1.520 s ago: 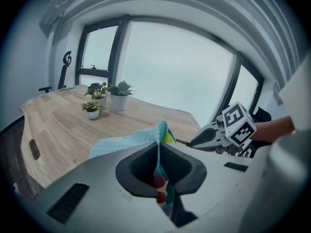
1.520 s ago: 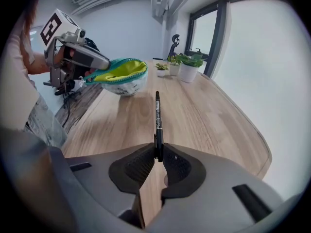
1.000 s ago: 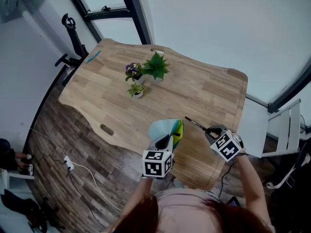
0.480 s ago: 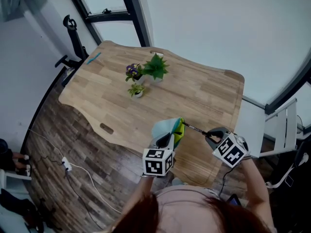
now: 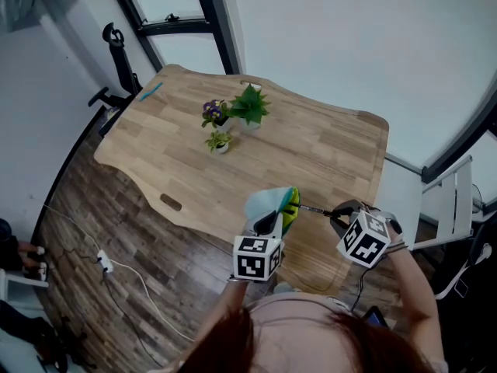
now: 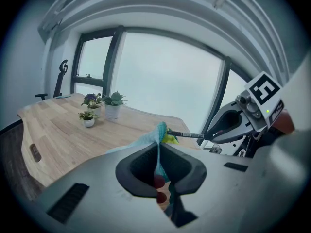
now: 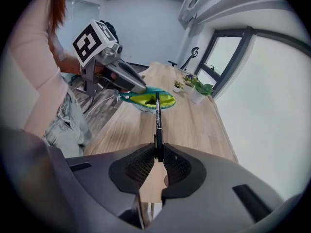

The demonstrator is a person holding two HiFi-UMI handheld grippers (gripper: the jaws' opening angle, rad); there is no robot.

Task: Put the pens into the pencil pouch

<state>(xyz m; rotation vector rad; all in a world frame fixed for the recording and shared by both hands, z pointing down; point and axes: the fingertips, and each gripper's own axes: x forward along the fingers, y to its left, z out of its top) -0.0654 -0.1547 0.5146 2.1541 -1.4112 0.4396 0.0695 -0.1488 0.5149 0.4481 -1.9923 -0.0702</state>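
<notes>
A light blue pencil pouch [image 5: 268, 206] with a yellow-green lining [image 7: 148, 99] hangs above the table's near edge, its mouth open. My left gripper [image 5: 266, 225] is shut on the pouch's edge [image 6: 159, 144] and holds it up. My right gripper [image 5: 335, 216] is shut on a black pen [image 7: 157, 123]. The pen [image 5: 311, 208] points at the pouch, its tip at or just inside the opening. In the left gripper view the pen [image 6: 187, 135] reaches the pouch's top from the right.
On the wooden table [image 5: 311, 146] stand three small potted plants [image 5: 233, 115] near the far side. A blue pen [image 5: 149, 92] lies at the far left corner. A white chair [image 5: 443, 208] stands to the right; cables [image 5: 116, 270] lie on the floor at left.
My right gripper has rolled and swung the pen round toward the pouch; the pen's tip now meets the pouch mouth. The pouch and left gripper have risen slightly.
</notes>
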